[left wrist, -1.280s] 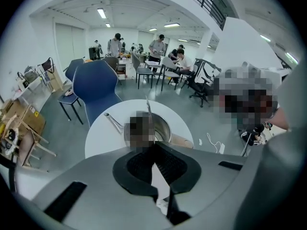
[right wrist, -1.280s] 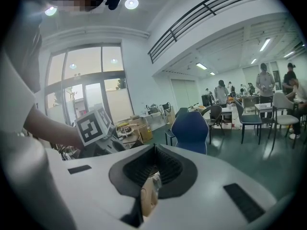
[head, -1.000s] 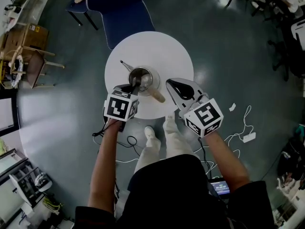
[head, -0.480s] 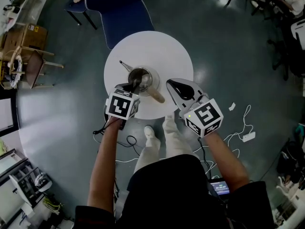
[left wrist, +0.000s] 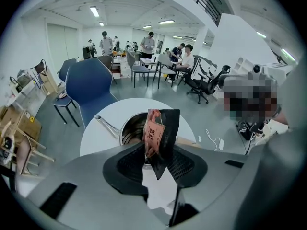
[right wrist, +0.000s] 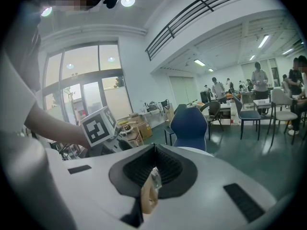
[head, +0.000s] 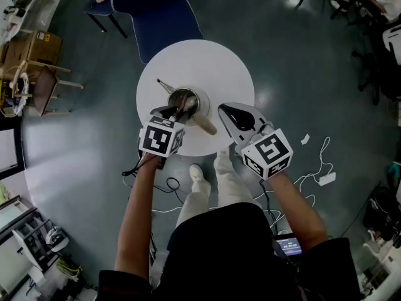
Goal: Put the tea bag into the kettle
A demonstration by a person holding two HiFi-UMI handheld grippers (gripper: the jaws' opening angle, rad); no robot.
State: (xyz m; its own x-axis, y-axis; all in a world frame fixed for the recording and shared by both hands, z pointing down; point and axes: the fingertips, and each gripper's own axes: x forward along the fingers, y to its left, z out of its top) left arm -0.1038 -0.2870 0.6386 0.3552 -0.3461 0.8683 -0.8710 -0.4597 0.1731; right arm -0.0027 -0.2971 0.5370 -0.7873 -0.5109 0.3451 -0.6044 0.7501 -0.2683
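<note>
A steel kettle [head: 185, 102] with a thin spout and a wooden handle [head: 205, 125] stands open-topped on the round white table [head: 213, 68]. My left gripper [head: 175, 113] hangs over its near rim, pointing steeply down. Its jaws have just been opening, and the tea bag [left wrist: 160, 133], a dark sachet with a red label, still stands between them above the kettle's mouth [left wrist: 132, 128]. The pads of my left gripper [left wrist: 158, 152] are slightly apart. My right gripper [head: 227, 113] waits to the right of the handle, and its jaws [right wrist: 153, 169] are shut with nothing held.
A blue chair [head: 160, 11] stands just beyond the table. Cables and a power strip [head: 326, 180] lie on the floor to the right. Boxes and wooden frames [head: 31, 61] crowd the far left. My legs and feet [head: 207, 180] are at the table's near edge.
Both grippers keep their places over the table in the head view. No movement of the kettle shows.
</note>
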